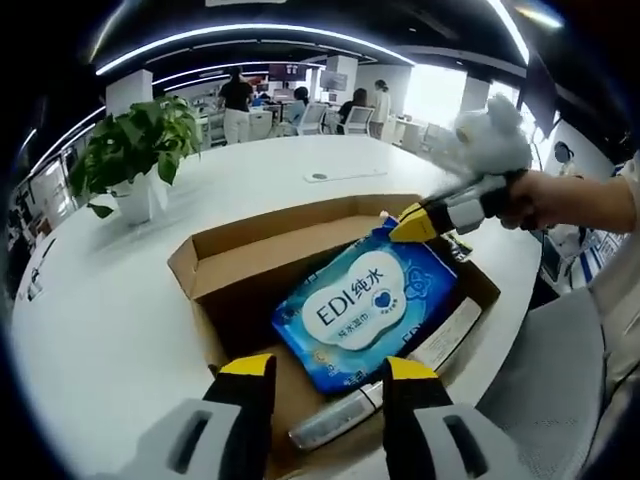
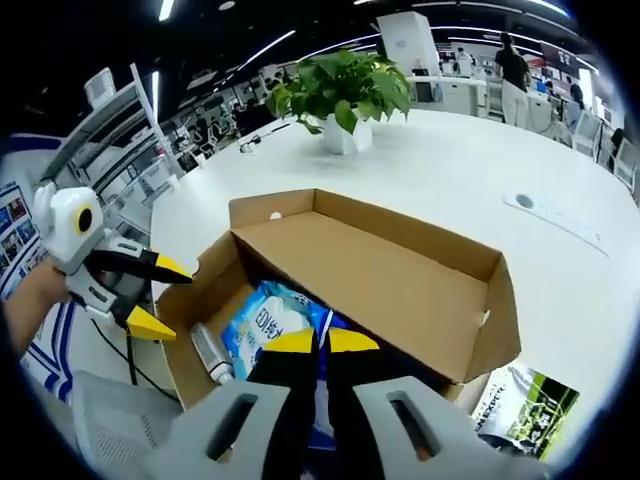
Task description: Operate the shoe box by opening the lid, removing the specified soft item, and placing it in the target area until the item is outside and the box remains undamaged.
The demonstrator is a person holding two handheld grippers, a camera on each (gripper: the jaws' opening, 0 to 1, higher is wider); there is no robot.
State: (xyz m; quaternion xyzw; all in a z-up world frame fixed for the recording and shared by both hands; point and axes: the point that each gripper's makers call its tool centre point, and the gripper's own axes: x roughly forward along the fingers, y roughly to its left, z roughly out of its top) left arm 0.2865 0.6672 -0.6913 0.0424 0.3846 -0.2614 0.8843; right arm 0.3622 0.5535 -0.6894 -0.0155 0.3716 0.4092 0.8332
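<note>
The cardboard shoe box (image 1: 250, 235) stands open on the white table, its lid flap folded back. Inside lies a soft blue wet-wipes pack (image 1: 365, 305) with a white label. My right gripper (image 1: 412, 225) comes in from the right, its yellow tips at the pack's far corner. In the right gripper view my right gripper (image 2: 320, 342) is shut on the edge of the pack (image 2: 262, 322), inside the box (image 2: 400, 270). My left gripper (image 1: 328, 368) hovers open over the box's near edge, holding nothing. It also appears open at the left (image 2: 160, 295).
A silver tube (image 1: 335, 420) lies in the box beside the pack. A potted plant (image 1: 135, 150) stands on the table beyond the box. A printed leaflet (image 2: 520, 405) lies beside the box. A grey chair (image 1: 550, 370) stands at the table's edge. People stand far back.
</note>
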